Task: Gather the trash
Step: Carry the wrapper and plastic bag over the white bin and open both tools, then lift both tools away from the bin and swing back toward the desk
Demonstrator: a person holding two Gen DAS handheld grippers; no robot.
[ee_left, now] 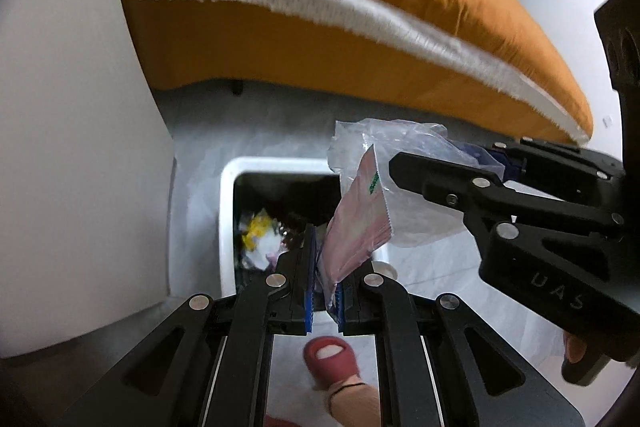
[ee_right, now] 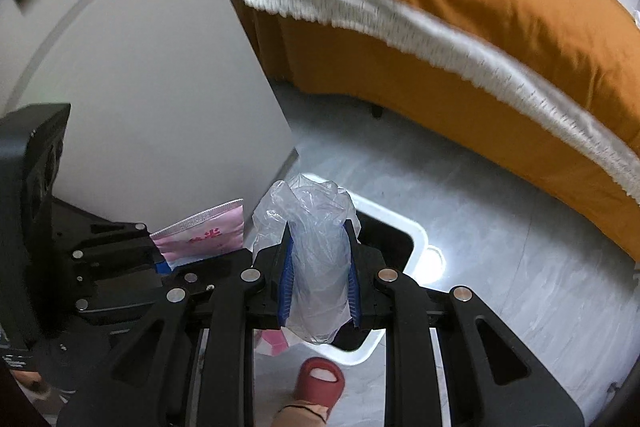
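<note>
left tongs (ee_left: 323,269) clamp pink packet (ee_left: 356,227) (green print unreadable) | right tongs (ee_right: 320,279) clamp clear bag (ee_right: 318,267), body marked "UAS"

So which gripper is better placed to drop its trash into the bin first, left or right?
Right, probably. The right gripper holds its clear plastic bag directly above the white bin opening. The left gripper holds the pink packet nearer the bin's rim.

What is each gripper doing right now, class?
Left gripper: closed on the pink packet.
Right gripper: closed on the clear plastic bag.
</note>
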